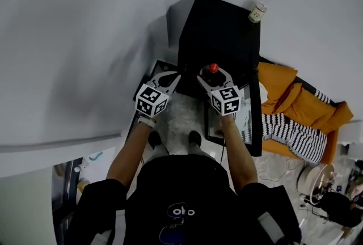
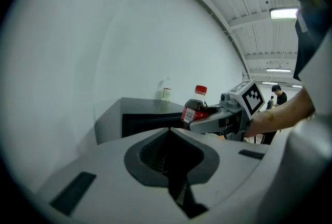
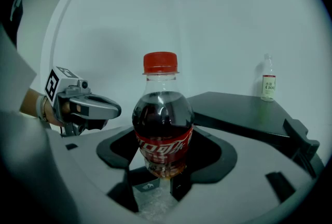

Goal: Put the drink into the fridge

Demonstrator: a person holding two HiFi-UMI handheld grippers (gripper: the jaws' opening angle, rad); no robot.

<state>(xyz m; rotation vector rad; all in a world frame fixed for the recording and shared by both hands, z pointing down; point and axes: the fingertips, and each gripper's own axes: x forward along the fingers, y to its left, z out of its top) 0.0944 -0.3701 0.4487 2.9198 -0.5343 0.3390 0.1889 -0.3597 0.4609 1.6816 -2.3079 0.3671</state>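
Note:
A cola bottle [image 3: 163,129] with a red cap stands upright between the jaws of my right gripper [image 3: 161,171], which is shut on its lower body. In the head view the bottle [image 1: 213,68] and right gripper [image 1: 212,75] hang in front of the black fridge [image 1: 221,28]. My left gripper [image 1: 176,76] is level with it on the left, jaws together and holding nothing. The left gripper view shows its closed jaws [image 2: 171,166], with the bottle [image 2: 196,106] and right gripper [image 2: 207,122] beyond, before the fridge [image 2: 145,114].
A small white-labelled bottle [image 1: 257,12] stands on the fridge top. A white wall [image 1: 85,39] runs along the left. An orange sofa with striped cloth [image 1: 295,108] lies to the right. Crinkled clear plastic [image 1: 181,119] covers the floor under the grippers.

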